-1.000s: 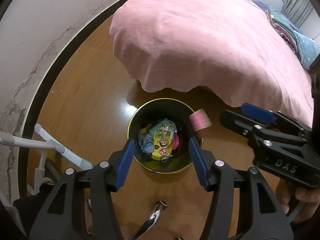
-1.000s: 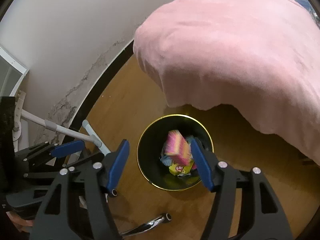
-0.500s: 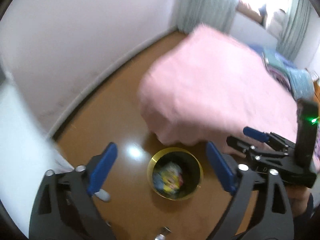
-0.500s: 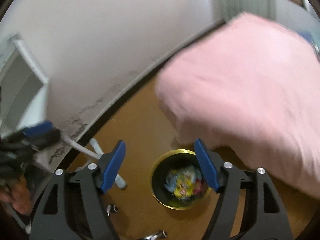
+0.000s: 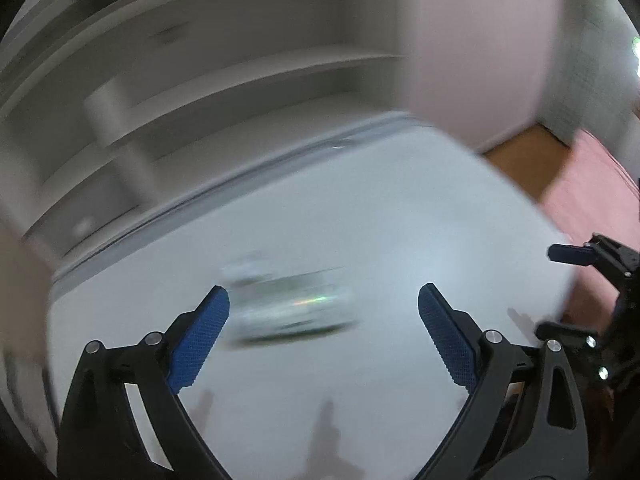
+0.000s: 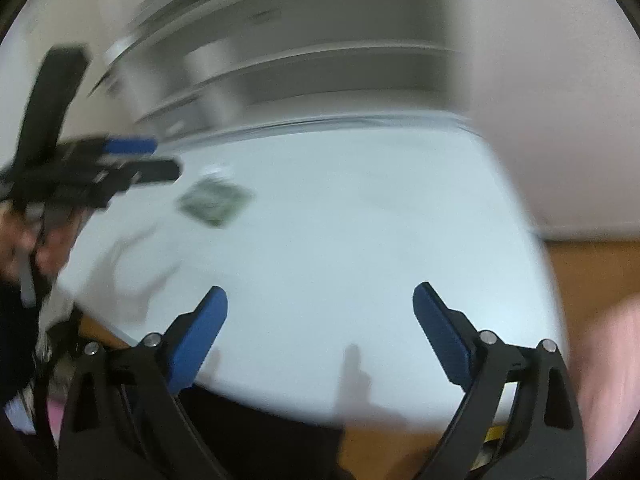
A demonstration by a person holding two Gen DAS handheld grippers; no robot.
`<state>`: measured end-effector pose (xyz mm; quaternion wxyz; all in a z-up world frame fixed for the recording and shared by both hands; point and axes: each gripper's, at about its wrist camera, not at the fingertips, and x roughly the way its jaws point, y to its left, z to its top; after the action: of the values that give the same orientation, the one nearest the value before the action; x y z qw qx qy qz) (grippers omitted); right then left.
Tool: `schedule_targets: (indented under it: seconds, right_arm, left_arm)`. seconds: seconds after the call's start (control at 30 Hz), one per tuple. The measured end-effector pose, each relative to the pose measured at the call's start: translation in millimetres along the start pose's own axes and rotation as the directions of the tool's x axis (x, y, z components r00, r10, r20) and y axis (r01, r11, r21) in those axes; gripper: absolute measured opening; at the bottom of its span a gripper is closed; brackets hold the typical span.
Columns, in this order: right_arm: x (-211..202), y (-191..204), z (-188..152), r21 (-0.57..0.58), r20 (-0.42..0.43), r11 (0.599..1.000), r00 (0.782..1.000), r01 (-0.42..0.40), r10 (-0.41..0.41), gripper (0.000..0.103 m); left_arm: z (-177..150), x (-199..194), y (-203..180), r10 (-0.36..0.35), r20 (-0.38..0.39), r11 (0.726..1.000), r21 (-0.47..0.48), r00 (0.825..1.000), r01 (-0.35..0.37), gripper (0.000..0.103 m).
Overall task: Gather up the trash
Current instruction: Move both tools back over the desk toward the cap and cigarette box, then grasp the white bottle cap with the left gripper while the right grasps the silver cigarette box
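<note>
My left claw stands wide, its blue pads well apart and gripping nothing. It hangs over a white table. Just ahead of the claw, between the pads and slightly toward the left one, lies a flat wrapper, greenish and silvery, resting on the table top. The view is heavily smeared, so I cannot read any print on it.

My right claw is likewise wide and holds nothing; both pads are bare. It sits over the near edge of the same table. From this claw the wrapper lies well ahead and to the left, apart from both pads. The left claw shows at the far left of this view, its tips just beside the wrapper; whether they touch it I cannot tell.

Beyond the table, ahead of both claws, stand pale shelves, blurred. To the right of the table I note wooden floor and, from the left claw's view, a pink bed cover at the far right, past the right claw.
</note>
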<state>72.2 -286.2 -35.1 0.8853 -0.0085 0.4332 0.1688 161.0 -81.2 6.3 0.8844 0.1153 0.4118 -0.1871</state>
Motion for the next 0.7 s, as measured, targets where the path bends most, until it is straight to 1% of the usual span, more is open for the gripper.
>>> schedule_targets:
  seconds: [0.03,0.07,0.1,0.13,0.17,0.2,0.27,0.37,0.43,0.47,0.53,0.57,0.6,0.63,0.7]
  right_arm:
    - [13,13,10,-0.044,-0.009,0.999,1.0,-0.018,0.017,0.093]
    - [36,32,26,-0.111,-0.031,0.993,0.999,-0.043,0.04,0.093]
    - [47,44,34,-0.145,-0.044,0.988,0.998,-0.047,0.041,0.093]
    - [61,55,43,-0.181,-0.059,0.982,0.997,-0.052,0.042,0.093]
    - [83,68,55,-0.231,-0.09,0.97,0.995,-0.07,0.05,0.093]
    - [95,73,62,-0.254,-0.109,0.964,0.993,-0.078,0.051,0.093]
    - [127,88,75,-0.321,-0.167,0.943,0.985,-0.093,0.04,0.093]
    - [151,99,87,-0.393,-0.199,0.914,0.98,-0.1,0.021,0.093]
    - [159,101,91,-0.41,-0.222,0.905,0.975,-0.118,0.026,0.093]
    - [164,102,94,-0.412,-0.245,0.9,0.969,-0.143,0.041,0.093]
    - [171,101,97,-0.407,-0.272,0.896,0.96,-0.177,0.066,0.093]
    - [172,92,98,-0.395,-0.279,0.897,0.956,-0.197,0.087,0.09]
    - [172,88,99,-0.385,-0.269,0.899,0.957,-0.209,0.108,0.081]
    - [167,88,99,-0.388,-0.25,0.897,0.961,-0.212,0.119,0.062]
    - [162,89,96,-0.388,-0.25,0.898,0.961,-0.209,0.115,0.06]
  left_arm:
    - [-7,0,27,0.023,-0.005,0.999,-0.039,1.0,-0.024,0.093]
    - [-13,1,47,0.037,-0.012,0.997,-0.071,0.999,-0.038,0.093]
    - [-19,3,64,0.046,-0.019,0.994,-0.099,0.999,-0.047,0.093]
    - [-30,6,89,0.05,-0.032,0.988,-0.145,0.998,-0.054,0.093]
    - [-36,7,104,0.048,-0.041,0.984,-0.168,0.998,-0.054,0.093]
    - [-43,11,118,0.042,-0.053,0.98,-0.192,0.998,-0.052,0.093]
    - [-61,11,131,0.024,-0.066,0.977,-0.21,0.998,-0.037,0.093]
    - [-70,18,146,0.0,-0.06,0.976,-0.218,0.998,-0.013,0.093]
    - [-71,24,152,-0.025,-0.053,0.973,-0.23,0.998,0.012,0.093]
    - [-70,31,158,-0.041,-0.058,0.973,-0.23,0.997,0.026,0.093]
    - [-70,36,160,-0.065,-0.075,0.974,-0.221,0.995,0.047,0.093]
    - [-68,39,159,-0.07,-0.077,0.975,-0.214,0.995,0.052,0.093]
    - [-65,42,159,-0.067,-0.077,0.978,-0.204,0.995,0.05,0.093]
    - [-60,45,158,-0.062,-0.077,0.979,-0.198,0.995,0.045,0.093]
    - [-55,49,156,-0.06,-0.076,0.98,-0.195,0.995,0.044,0.093]
